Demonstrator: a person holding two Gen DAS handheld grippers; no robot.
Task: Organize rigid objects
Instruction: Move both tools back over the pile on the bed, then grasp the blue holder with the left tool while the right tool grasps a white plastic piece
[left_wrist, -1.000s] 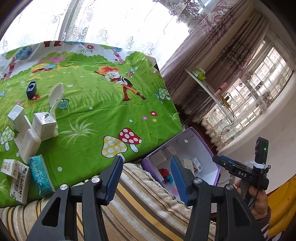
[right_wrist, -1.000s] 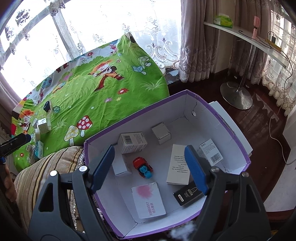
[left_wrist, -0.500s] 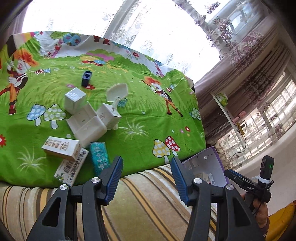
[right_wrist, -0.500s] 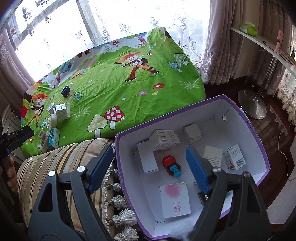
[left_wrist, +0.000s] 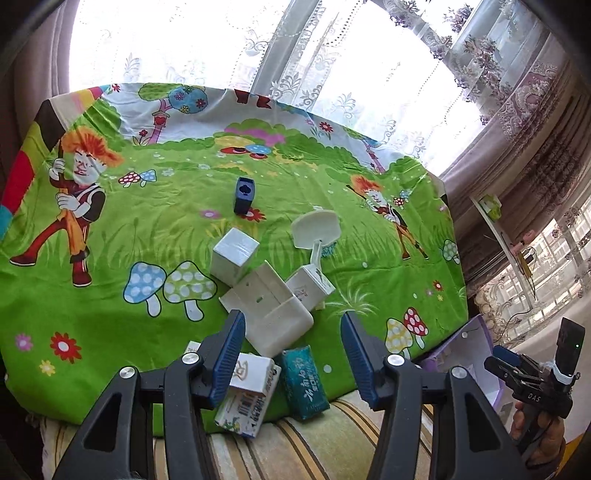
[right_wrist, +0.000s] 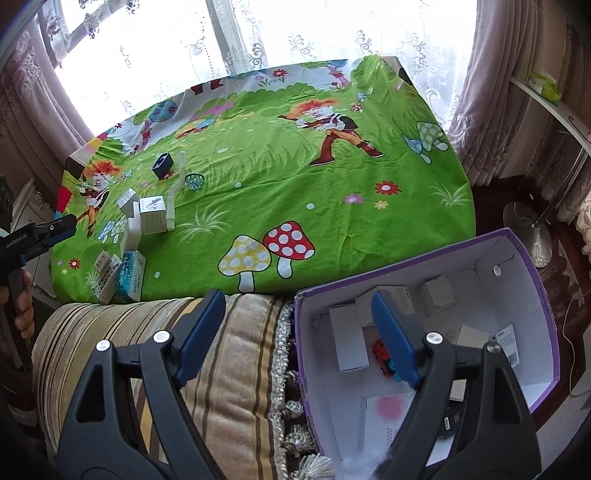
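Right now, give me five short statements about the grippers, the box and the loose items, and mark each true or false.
1. The left gripper holds nothing. True.
2. The purple box is empty. False: it holds small cartons and a red toy car.
3. The teal packet lies at the green cloth's near edge. True.
4. The right gripper grips a carton. False: it is open and empty.
5. The dark blue box is inside the purple box. False: it stands on the cloth.

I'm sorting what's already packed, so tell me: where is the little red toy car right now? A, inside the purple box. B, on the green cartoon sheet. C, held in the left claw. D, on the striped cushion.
A: the red toy car lies on the white floor of the purple box, among small cartons.
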